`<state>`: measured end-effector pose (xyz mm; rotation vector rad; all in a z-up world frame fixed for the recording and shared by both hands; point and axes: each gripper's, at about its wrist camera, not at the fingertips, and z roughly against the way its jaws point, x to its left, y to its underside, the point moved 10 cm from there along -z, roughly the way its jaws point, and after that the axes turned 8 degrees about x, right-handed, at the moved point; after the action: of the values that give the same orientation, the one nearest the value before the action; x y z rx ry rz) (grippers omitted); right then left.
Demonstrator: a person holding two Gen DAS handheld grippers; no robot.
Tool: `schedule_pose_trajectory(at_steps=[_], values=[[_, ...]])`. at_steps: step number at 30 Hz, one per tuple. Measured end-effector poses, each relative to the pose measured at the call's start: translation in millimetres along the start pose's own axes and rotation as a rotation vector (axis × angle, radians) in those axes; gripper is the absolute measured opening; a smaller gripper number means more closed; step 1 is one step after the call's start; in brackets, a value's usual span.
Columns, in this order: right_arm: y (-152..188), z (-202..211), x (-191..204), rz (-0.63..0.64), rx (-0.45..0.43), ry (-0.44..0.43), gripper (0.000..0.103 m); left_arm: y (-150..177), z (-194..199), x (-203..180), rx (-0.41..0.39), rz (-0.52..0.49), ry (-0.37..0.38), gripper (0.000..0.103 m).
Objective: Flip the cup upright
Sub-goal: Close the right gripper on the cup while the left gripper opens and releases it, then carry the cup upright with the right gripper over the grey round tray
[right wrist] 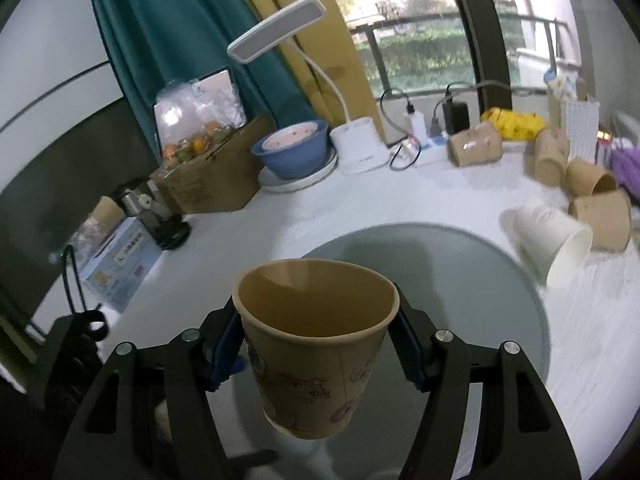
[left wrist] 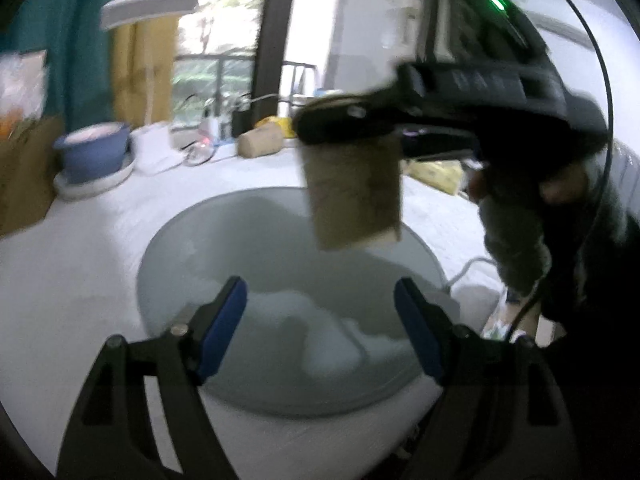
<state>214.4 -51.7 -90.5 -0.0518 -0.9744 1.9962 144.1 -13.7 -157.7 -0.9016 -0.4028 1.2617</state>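
Right gripper (right wrist: pixel 318 340) is clamping the brown cup (right wrist: pixel 316 344) mouth-up above the glass disc (right wrist: pixel 500 280) while the left gripper (left wrist: pixel 320 320) is hanging slack-jawed, so it's probably just needing a gentle set-down.

Cup (right wrist: pixel 316 344): brown paper, faint cartoon prints on its wall.
Pose: upright, mouth up, empty inside.
Place: held off the surface, above the round glass plate (right wrist: pixel 500 280).

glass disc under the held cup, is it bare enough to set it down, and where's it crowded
The glass disc is bare below the brown cup in the right tool. Crowded at its right edge: a white cup and tipped brown cups.
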Motion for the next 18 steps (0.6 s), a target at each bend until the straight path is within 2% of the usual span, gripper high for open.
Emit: schedule_pose_trajectory(at_steps=[6,12,18], values=[[-14,-7,-9,0.061,-0.056,0.085,0.069,-12,12,50,-0.024,0.136,-0.077,0.078],[-25,-19,-21,0.089,-0.08,0.153,0.069,-26,21,90,-0.073,0.219,-0.173,0.078],[-31,-27,-25,0.132,-0.118,0.213,0.069,-45,16,120,-0.111,0.312,-0.192,0.078]])
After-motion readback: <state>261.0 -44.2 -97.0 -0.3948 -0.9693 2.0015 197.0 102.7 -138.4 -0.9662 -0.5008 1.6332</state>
